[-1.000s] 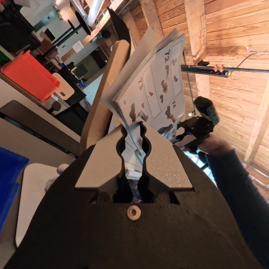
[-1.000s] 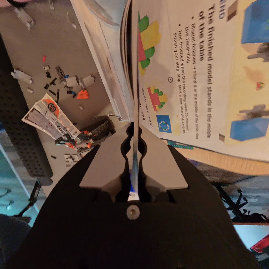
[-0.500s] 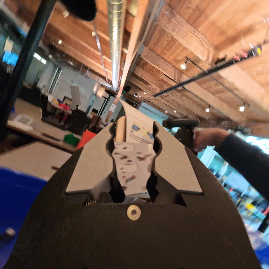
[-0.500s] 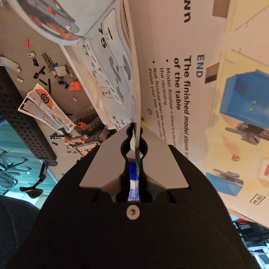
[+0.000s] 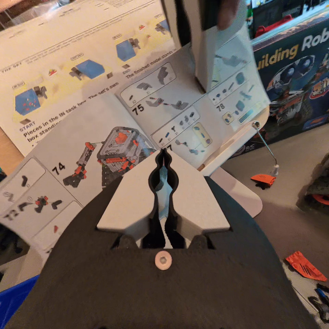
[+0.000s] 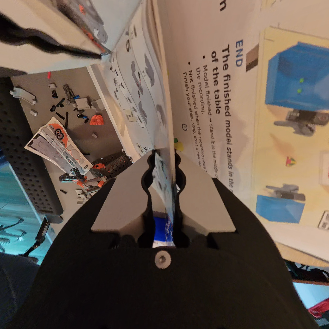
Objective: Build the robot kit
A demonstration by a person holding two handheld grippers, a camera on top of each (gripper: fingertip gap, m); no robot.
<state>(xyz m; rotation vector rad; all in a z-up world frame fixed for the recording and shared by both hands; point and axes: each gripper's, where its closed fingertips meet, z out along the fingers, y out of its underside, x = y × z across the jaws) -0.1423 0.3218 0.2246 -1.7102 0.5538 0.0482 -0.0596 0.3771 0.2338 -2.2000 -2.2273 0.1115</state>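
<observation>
Grey matte surface (image 5: 293, 222), warm indoor light, soft shadows. Large illustrated poster sheet (image 5: 71, 53) propped upright behind the work area, backed by a light wooden board (image 6: 302, 256). Black perforated panel (image 6: 23, 160) runs along the surface's far edge in the right wrist view. Beyond it, teal-tinted floor (image 6: 10, 204) with the base of a swivel chair (image 6: 10, 231). Dark bins with red items (image 5: 272, 23) in the background, blurred.
</observation>
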